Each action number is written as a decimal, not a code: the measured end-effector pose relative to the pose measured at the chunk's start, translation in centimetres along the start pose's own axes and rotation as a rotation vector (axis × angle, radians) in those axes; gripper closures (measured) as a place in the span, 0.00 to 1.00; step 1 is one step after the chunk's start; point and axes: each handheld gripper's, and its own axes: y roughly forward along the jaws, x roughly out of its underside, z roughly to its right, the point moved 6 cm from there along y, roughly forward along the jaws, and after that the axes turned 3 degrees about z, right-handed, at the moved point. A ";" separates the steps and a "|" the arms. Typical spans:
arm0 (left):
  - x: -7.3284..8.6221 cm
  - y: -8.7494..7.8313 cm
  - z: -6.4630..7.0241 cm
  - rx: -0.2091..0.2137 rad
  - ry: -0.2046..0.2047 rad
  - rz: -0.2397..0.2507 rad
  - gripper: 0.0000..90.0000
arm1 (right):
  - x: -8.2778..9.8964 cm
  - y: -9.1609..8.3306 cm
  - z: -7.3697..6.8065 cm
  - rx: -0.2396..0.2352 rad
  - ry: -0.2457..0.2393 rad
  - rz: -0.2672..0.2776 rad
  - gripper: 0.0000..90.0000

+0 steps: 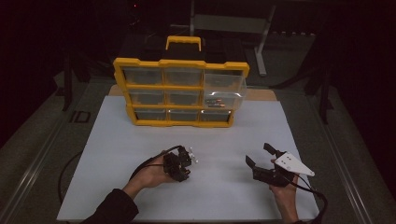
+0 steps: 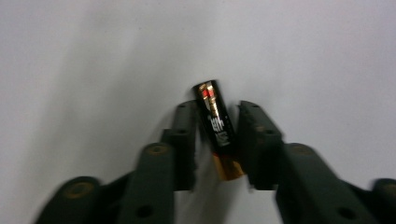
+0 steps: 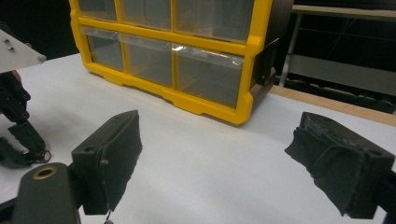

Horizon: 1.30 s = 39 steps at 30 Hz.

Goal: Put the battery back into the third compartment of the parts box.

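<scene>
A black and gold battery lies on the white mat, standing lengthwise between the pads of my left gripper. Both pads sit against its sides, so that gripper is shut on it. In the high view my left gripper points down at the mat left of centre, a hand around it. My right gripper rests near the mat's right front, and its jaws stand wide open with nothing between them. It faces the yellow drawer organiser.
The yellow organiser stands upright at the mat's far edge, with a black handle on top. Its top-right clear drawer is pulled out and holds several small items. Cables trail from both grippers toward the near edge. Dark floor surrounds the table.
</scene>
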 end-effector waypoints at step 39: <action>-1.0 -2.4 -0.3 -0.021 0.030 0.070 0.87 | 0.0 0.0 0.0 0.002 0.000 -0.001 0.16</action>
